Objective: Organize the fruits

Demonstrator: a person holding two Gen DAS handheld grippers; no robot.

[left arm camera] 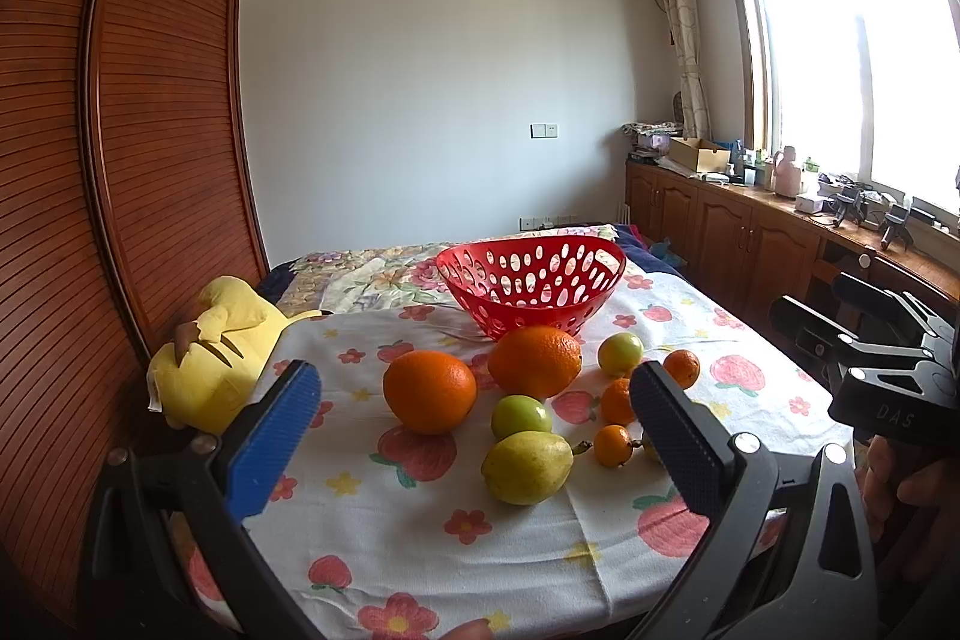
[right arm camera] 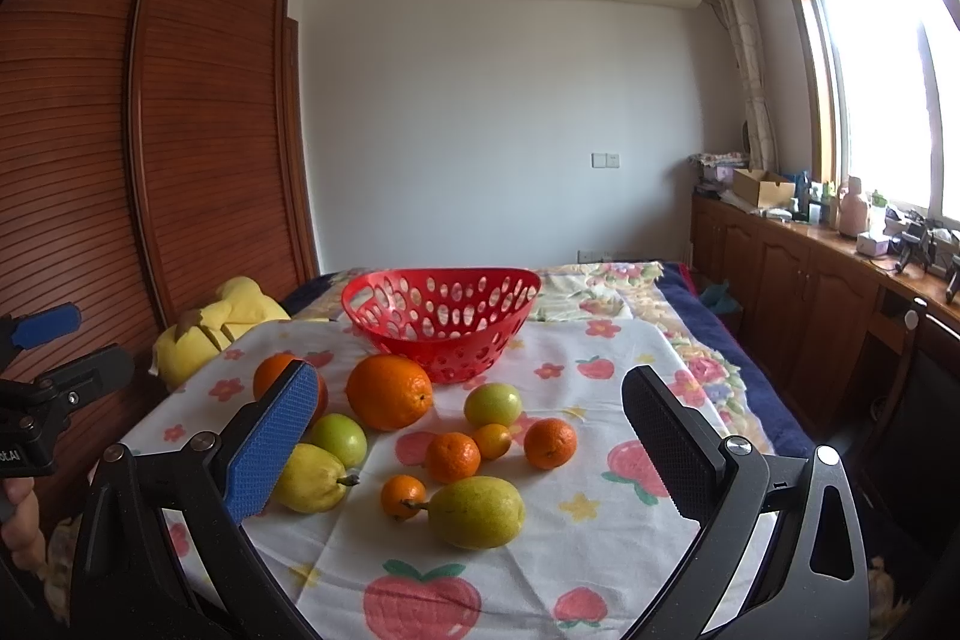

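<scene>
A big cloth (right arm camera: 606, 466) with strawberries and flowers on it covers the bed. Its near edge is cut off at the bottom of both views. At the far side of the cloth sits a red basket (right arm camera: 441, 319) full of holes, and nothing can be seen inside it. A yellow plush toy (left arm camera: 210, 358) lies at the left edge of the cloth; part of it is hidden behind the left gripper's blue finger.

The fruit all lies on the cloth in front of the basket. Two big oranges (left arm camera: 429, 391) are nearest the basket; in the right wrist view one of them is half hidden behind a blue finger. Two yellow-green pears (right arm camera: 476, 511) lie closest to the cameras. Two round green fruits (right arm camera: 492, 404) sit near them; what kind they are is hard to tell. Four small oranges (right arm camera: 549, 442) lie bunched together.

The left gripper (left arm camera: 474, 415) hangs above the cloth, its fingers spread wide, holding nothing. Its black finger hides some small fruit. The right gripper (right arm camera: 471, 421) is also spread wide with nothing in it.
</scene>
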